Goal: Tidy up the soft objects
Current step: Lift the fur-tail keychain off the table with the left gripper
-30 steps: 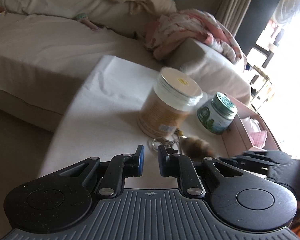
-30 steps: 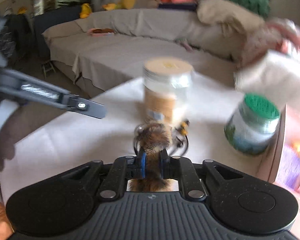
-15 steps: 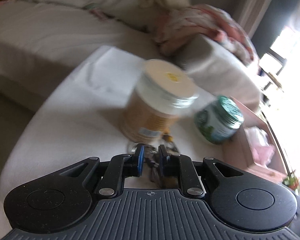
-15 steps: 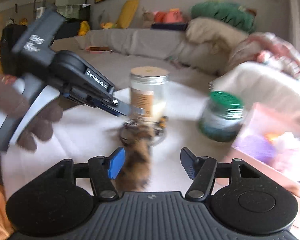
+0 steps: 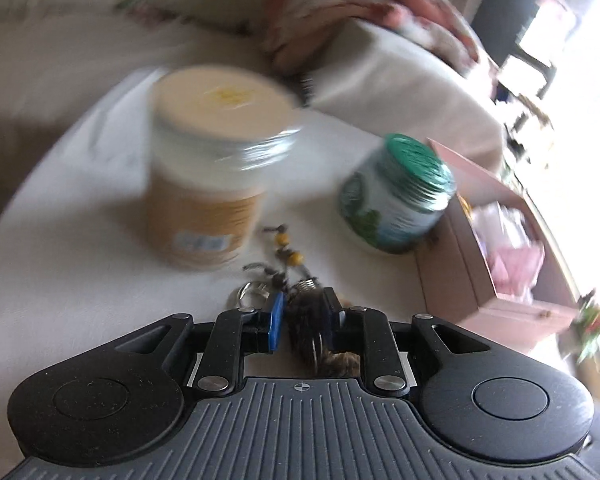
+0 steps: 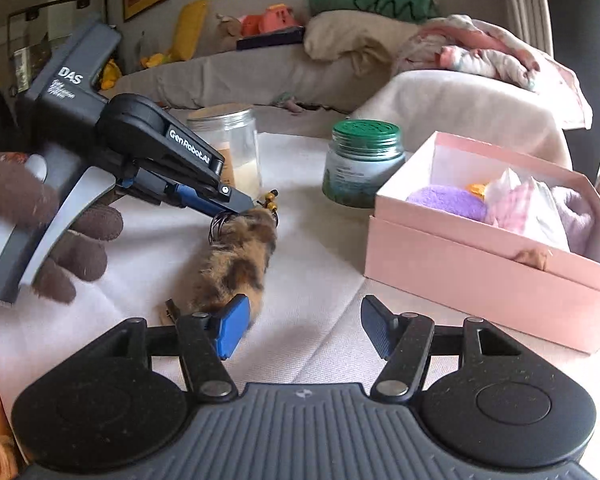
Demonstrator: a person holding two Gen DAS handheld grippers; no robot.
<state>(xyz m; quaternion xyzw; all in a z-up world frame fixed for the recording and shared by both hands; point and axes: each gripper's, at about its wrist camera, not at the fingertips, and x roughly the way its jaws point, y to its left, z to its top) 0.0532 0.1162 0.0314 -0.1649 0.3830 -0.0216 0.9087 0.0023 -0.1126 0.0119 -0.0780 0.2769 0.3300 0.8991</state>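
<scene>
Landmark: the pink box (image 6: 476,256). Between the box and the fur keychain (image 6: 235,260) to its left runs a bare strip of tablecloth (image 6: 320,272), wide enough for the spread right gripper (image 6: 295,332) at its near end. The far end of that strip is blocked by the green-lidded jar (image 6: 362,162), standing just beside the box's far-left corner, with the tan-lidded jar (image 6: 227,146) further left; the left gripper (image 6: 245,208) occupies the keychain's far end.

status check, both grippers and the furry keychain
Left gripper shut on furry keychain at its ring end. Right gripper open, beside the tail end. Pink box to the right; nothing between.
</scene>
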